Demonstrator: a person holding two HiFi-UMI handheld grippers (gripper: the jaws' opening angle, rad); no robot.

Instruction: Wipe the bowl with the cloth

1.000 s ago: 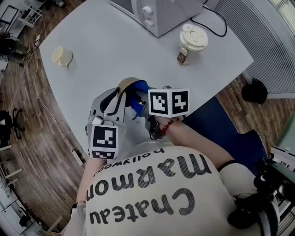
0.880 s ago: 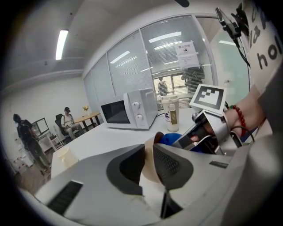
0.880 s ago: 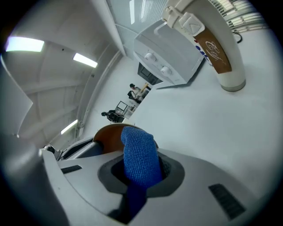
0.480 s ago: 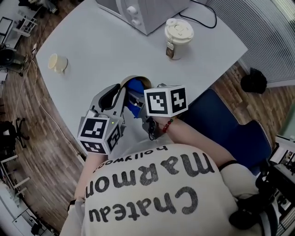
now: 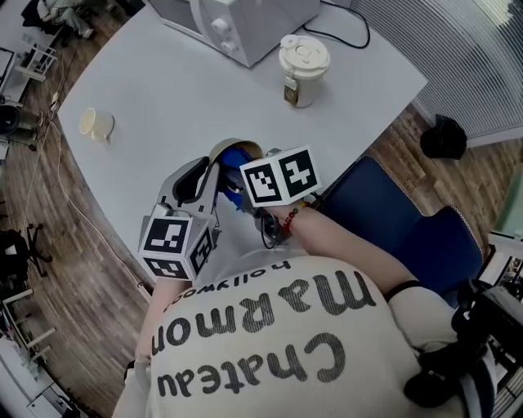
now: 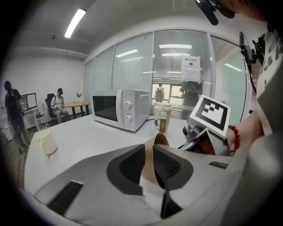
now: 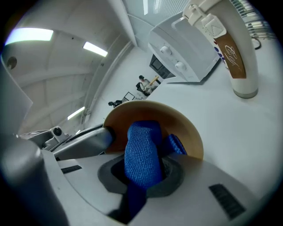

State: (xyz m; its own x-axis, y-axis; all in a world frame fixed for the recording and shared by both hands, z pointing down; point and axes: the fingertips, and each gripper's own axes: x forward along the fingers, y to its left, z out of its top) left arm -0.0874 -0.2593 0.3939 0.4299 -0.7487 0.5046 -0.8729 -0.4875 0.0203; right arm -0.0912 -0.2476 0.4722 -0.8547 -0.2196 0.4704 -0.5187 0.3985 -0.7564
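A tan wooden bowl (image 5: 226,148) is held on its edge above the near side of the white table (image 5: 180,90). My left gripper (image 6: 149,164) is shut on the bowl's rim (image 6: 160,141), which stands upright between its dark pads. In the right gripper view the bowl's hollow (image 7: 174,121) faces the camera. My right gripper (image 7: 143,170) is shut on a blue cloth (image 7: 141,152), whose bunched end presses into the bowl. From the head view the cloth (image 5: 239,155) shows as a blue patch inside the bowl, between the left gripper (image 5: 214,167) and the right gripper (image 5: 245,196).
A white microwave (image 5: 233,20) stands at the table's far side with a lidded cup (image 5: 302,69) to its right. A small cream mug (image 5: 96,123) sits at the far left. A blue chair (image 5: 392,220) is at my right. People sit at a distant desk (image 6: 57,103).
The left gripper has rolled, its marker cube turning to show another face. The bowl and the cloth stay in place between the grippers. The head view has shifted slightly.
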